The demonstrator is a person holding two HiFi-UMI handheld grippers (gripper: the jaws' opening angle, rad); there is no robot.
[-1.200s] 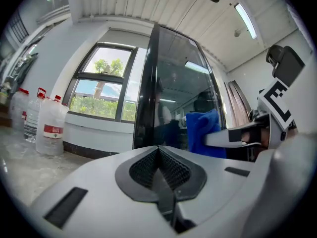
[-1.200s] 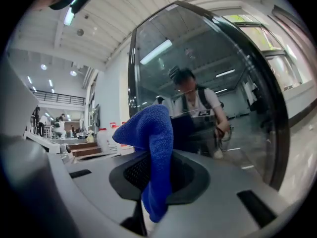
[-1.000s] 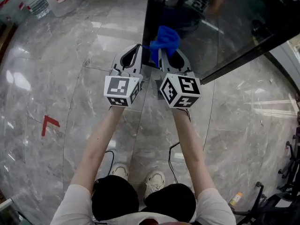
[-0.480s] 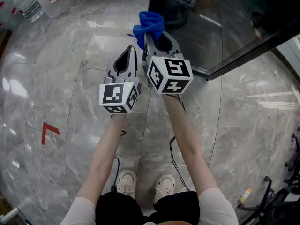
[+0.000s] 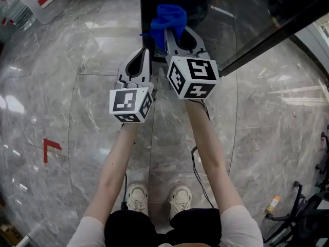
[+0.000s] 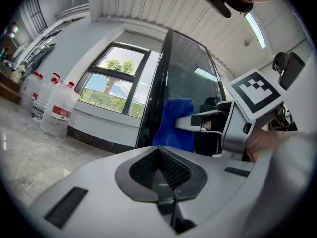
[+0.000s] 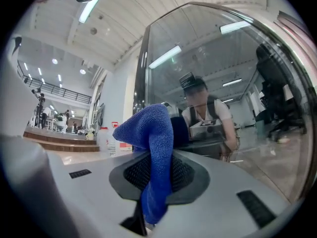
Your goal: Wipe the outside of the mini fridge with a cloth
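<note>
Jaws of the right gripper [image 5: 169,32] pinch the blue cloth [image 5: 165,18] by the left edge of the fridge [image 5: 241,14], left gripper [image 5: 146,51] jaws together and empty; hard rubbing may pull the cloth out.

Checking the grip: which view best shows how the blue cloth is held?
Right gripper view: the blue cloth is pinched between the right gripper's jaws. Head view shows only its bunched top; left gripper view, its side.

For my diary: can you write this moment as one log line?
right hand-held gripper: shut on cloth | cloth: at fridge | left hand-held gripper: shut, empty
</note>
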